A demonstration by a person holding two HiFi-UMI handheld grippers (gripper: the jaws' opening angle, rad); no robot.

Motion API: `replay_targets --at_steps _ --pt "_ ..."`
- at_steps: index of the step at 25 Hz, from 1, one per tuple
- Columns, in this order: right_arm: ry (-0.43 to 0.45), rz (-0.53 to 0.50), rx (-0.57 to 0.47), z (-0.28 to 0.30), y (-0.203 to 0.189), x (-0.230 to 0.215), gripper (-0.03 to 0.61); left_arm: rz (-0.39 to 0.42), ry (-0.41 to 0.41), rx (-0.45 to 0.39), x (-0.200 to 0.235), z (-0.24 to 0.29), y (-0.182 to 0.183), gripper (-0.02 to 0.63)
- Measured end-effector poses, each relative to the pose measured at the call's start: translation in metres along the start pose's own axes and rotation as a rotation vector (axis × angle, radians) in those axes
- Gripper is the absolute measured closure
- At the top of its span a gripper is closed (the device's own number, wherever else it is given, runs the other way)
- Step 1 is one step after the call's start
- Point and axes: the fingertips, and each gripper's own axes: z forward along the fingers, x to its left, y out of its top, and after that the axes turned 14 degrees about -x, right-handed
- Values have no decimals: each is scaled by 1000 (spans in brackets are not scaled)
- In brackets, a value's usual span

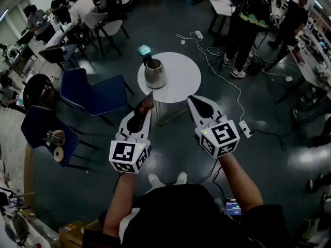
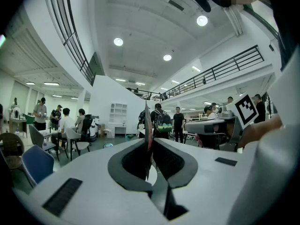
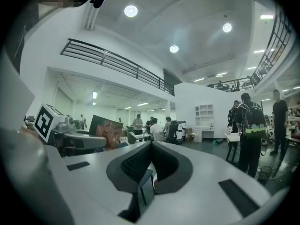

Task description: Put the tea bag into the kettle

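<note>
A steel kettle (image 1: 154,73) stands without a lid on the left part of a round white table (image 1: 181,74). Its opening faces up. My left gripper (image 1: 147,108) hovers short of the table's near edge, shut on a flat dark red tea bag packet (image 1: 144,104). In the left gripper view the packet (image 2: 148,121) shows edge-on, standing up between the closed jaws of that gripper (image 2: 151,140). My right gripper (image 1: 192,98) is level with it on the right, shut with nothing in it. From the right gripper view (image 3: 150,145) the packet (image 3: 105,132) shows at the left.
A teal round object (image 1: 144,49) sits at the table's far left rim. Blue chairs (image 1: 90,92) stand to the left, one with a small metal item (image 1: 54,137) on it. Cables and a power strip (image 1: 244,129) lie on the floor to the right. People stand beyond the table.
</note>
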Motion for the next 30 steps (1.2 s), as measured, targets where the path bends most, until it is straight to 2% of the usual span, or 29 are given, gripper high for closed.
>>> replay_targets --at_steps 13,30 --pt "20 7 2 -10 -2 -13 560 -8 19 6 -15 8 -6 574" --pt "96 7 4 -31 -6 -23 560 -31 65 11 -48 15 -19 574"
